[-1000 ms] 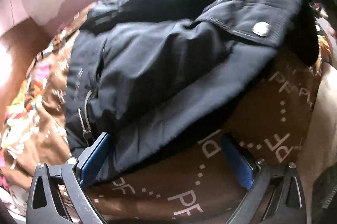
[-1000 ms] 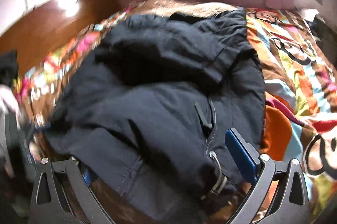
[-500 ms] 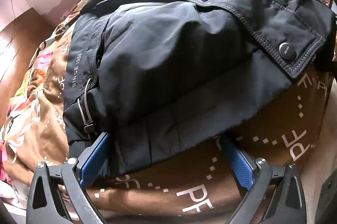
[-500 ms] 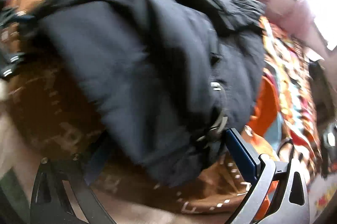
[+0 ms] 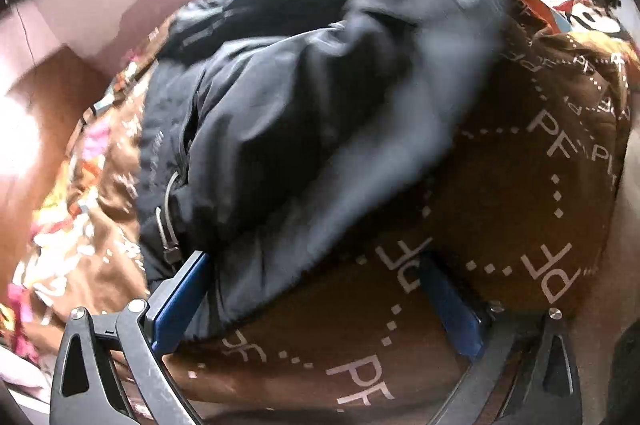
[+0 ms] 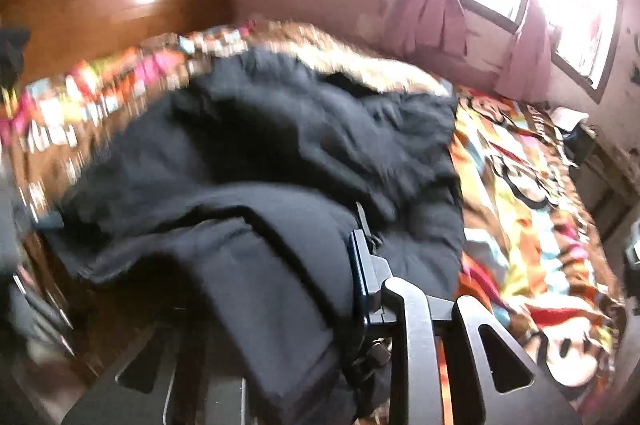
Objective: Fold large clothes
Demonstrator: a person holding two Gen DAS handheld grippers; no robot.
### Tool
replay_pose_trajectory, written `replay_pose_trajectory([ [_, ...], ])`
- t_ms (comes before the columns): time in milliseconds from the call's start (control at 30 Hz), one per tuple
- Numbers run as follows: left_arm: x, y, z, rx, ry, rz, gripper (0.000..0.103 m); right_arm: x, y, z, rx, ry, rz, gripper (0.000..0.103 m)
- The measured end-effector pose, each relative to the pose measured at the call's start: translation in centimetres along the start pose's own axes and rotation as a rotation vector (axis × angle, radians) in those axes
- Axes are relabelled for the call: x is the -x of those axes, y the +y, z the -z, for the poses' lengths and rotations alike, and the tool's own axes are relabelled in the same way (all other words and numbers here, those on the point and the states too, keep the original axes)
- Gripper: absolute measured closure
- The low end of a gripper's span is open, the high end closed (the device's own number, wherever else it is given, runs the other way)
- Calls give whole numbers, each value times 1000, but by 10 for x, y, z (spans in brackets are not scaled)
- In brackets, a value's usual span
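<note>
The right gripper (image 6: 360,265) is clamped on the hem of the dark jacket (image 6: 280,185), while the left gripper (image 5: 316,289) is spread open around its edge. The jacket is bunched on the bed's patterned blanket (image 5: 520,185); folding appears only partly done, with flattening left.

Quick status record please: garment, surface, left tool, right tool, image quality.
garment: dark jacket, bunched and partly folded over itself on the bed
surface: brown blanket with letter print, colourful cartoon print further over
left tool: open, fingers either side of the jacket's near edge, not clamped
right tool: jacket fabric draped between its fingers; looks closed on it, left finger hidden
image quality: both views motion-blurred
</note>
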State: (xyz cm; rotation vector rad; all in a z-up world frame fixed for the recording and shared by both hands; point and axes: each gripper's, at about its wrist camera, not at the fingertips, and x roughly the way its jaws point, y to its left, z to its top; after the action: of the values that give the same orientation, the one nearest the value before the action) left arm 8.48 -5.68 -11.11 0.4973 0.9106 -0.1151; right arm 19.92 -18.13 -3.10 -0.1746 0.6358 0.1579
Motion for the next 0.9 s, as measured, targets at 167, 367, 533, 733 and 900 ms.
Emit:
replay_pose_trajectory([
  [167, 6, 10, -9, 38, -48, -286, 13, 8, -19, -26, -131, -52, -54, 85],
  [367, 16, 68, -21, 261, -78, -297, 48, 1, -30, -4, -196, -26, -54, 85],
  [533, 47, 71, -33, 211, -218, -323, 69, 3, -39, 22, -216, -13, 3, 85],
  [733, 69, 63, -45, 122, -366, -345, 86, 8, -31, 73, -250, 20, 121, 85],
  [900, 83, 74, -42, 232, -380, -292, 87, 29, -21, 92, -261, -24, 139, 94],
])
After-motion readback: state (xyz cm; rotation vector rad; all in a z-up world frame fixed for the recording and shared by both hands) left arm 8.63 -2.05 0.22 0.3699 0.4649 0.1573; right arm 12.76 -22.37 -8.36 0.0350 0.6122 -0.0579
